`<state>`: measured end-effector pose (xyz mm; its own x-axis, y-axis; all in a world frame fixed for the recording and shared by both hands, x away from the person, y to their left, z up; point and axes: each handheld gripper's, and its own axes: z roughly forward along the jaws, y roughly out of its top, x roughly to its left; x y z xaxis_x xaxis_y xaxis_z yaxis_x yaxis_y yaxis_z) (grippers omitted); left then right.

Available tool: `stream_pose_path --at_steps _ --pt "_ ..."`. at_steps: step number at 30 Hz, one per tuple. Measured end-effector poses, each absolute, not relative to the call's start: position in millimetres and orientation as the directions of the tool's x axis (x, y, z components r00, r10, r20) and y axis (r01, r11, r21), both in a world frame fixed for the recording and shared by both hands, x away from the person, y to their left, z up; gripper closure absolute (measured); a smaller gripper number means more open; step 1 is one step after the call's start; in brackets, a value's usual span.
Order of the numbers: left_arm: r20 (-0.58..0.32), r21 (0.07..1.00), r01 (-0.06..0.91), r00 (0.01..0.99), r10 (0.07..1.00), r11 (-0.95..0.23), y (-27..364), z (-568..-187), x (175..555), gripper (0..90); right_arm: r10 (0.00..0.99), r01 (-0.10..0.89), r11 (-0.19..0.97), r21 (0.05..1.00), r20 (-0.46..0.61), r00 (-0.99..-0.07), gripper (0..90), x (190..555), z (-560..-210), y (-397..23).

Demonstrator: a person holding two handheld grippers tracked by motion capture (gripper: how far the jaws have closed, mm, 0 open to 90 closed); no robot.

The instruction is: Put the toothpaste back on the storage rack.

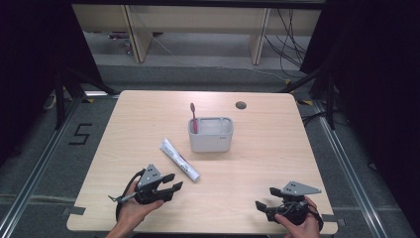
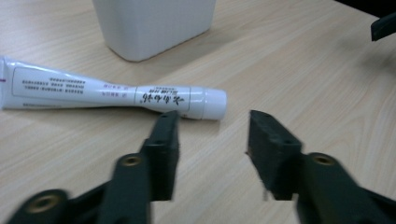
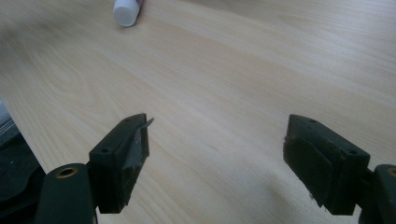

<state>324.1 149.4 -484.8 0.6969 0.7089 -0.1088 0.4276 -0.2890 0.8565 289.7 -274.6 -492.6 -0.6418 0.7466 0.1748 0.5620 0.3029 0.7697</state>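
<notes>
Toothpaste tube (image 1: 179, 160) lay on the worktop at your left claw's (image 1: 171, 182) one o'clock, jaws apart, gripping nothing. You were lining up the grasp; next, advance to straddle it. Your right claw (image 1: 265, 198) stood wide open.

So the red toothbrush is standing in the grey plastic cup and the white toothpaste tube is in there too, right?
Not quite. The red toothbrush does stand in the grey plastic cup, but the white toothpaste tube lies flat on the table beside it, as the high view shows.

White printed toothpaste tube (image 1: 179, 159), grey holder (image 1: 210, 134), red toothbrush (image 1: 193, 117), black tongs (image 1: 171, 181).
</notes>
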Motion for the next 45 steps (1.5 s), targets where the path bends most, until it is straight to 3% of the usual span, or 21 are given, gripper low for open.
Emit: stream_pose_path --at_steps 2,6,36,45 --pt "-0.082 0.866 0.399 0.707 0.702 -0.301 147 -483 328 80.9 0.746 0.565 0.312 0.764 0.172 -0.644 23.4 290 -493 -274" --pt "-0.056 0.867 0.381 0.716 0.696 -0.322 139 -481 340 89.0 0.745 0.56 0.317 0.765 0.165 -0.646 23.4 290 -492 -274" --pt "-0.09 0.835 0.426 0.729 0.679 -0.347 94 -486 392 88.4 0.748 0.579 0.306 0.755 0.186 -0.638 23.3 289 -493 -272" --pt "-0.078 0.799 0.445 0.743 0.665 -0.404 89 -491 402 87.9 0.747 0.579 0.307 0.755 0.186 -0.638 23.3 289 -493 -272"
